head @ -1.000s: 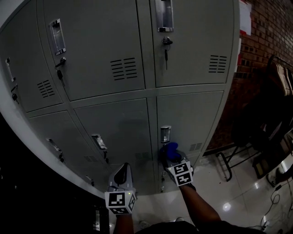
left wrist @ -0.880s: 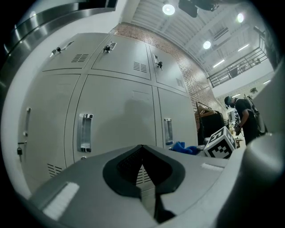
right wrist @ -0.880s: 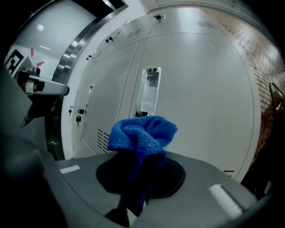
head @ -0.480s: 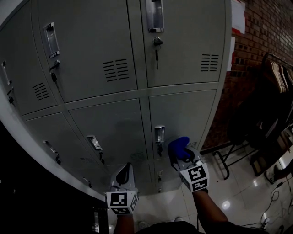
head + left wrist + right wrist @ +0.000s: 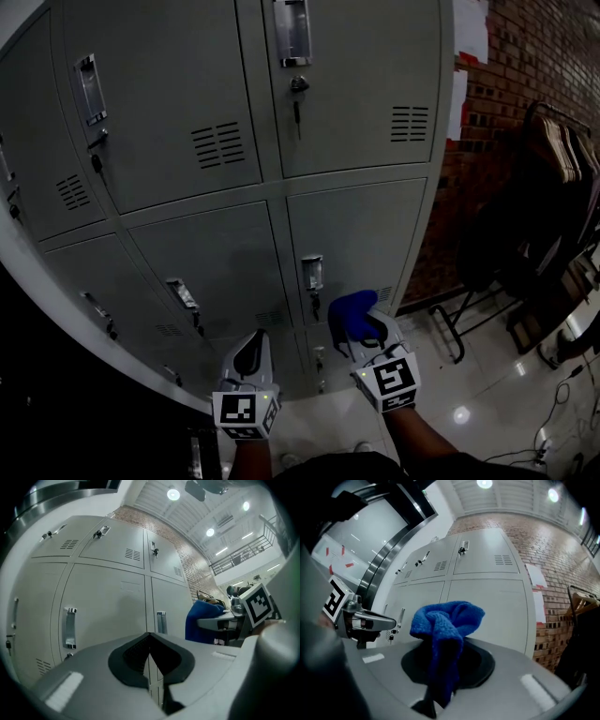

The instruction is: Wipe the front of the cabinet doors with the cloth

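The grey metal locker cabinet (image 5: 356, 112) fills nearly everything ahead of both of your grippers, with its doors closed in rows. To the right of your right gripper (image 5: 364, 330) stand the brick wall (image 5: 525, 56) and a dark rack of hangers (image 5: 562, 150). Glossy floor (image 5: 469, 394) lies below it.

The lower right door (image 5: 361, 234) is the one your right gripper points at. That door's recessed handle (image 5: 312, 272) sits just up and to the left of the gripper tips. Well above the gripper, a key hangs in the lock (image 5: 298, 94) of the upper door, and vent slots (image 5: 409, 123) are cut further right.

Your left gripper (image 5: 251, 349) is lower and to the left of the right one, aimed at the seam between the lower doors. In the left gripper view its jaws are pressed together with nothing between them.

The blue cloth (image 5: 352, 314) is the smallest thing here. It is pinched in your right gripper's jaws, and in the right gripper view it bunches up above the tips (image 5: 445, 620) while a tail of it runs down between them. It is held just in front of the lower right door — whether it touches the metal cannot be told from any view. The left gripper view catches the cloth off to that gripper's right, beside the door face.
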Tool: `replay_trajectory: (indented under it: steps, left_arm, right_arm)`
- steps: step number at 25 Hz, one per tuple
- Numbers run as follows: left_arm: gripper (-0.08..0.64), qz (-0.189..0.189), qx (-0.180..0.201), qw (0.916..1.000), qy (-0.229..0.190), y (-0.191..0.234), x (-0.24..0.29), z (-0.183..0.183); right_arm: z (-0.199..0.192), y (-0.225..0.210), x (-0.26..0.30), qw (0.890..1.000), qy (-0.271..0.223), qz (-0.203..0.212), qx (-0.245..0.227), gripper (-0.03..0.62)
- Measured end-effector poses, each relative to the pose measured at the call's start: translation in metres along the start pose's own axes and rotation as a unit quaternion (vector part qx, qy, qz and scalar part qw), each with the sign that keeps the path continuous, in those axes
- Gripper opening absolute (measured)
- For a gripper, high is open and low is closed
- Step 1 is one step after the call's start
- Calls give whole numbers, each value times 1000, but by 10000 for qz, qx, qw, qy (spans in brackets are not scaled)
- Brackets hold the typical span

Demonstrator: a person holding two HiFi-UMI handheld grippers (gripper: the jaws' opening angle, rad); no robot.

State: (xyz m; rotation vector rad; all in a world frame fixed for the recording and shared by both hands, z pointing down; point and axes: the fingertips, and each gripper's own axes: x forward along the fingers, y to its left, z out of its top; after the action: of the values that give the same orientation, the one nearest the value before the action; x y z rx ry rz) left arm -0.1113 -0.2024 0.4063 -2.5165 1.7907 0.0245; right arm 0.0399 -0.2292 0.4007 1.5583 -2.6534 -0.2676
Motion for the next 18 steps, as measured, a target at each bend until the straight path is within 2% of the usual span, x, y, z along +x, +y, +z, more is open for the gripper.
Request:
replay_trajectory:
  steps: [4,12,18]
  left_arm:
    - [14,-34,4,10000,32,-4,0,-5]
    - [14,49,-25,10000,-26,0,-2,-2]
    - [14,109,-71,9999,-24,1,-5,-1]
  right_arm:
    - [-11,6,-2,9999,143,47,71,57]
    - [1,9,-10,10000,-9,55,81,57]
    - [-9,19,-8,9997,143,160,77,57]
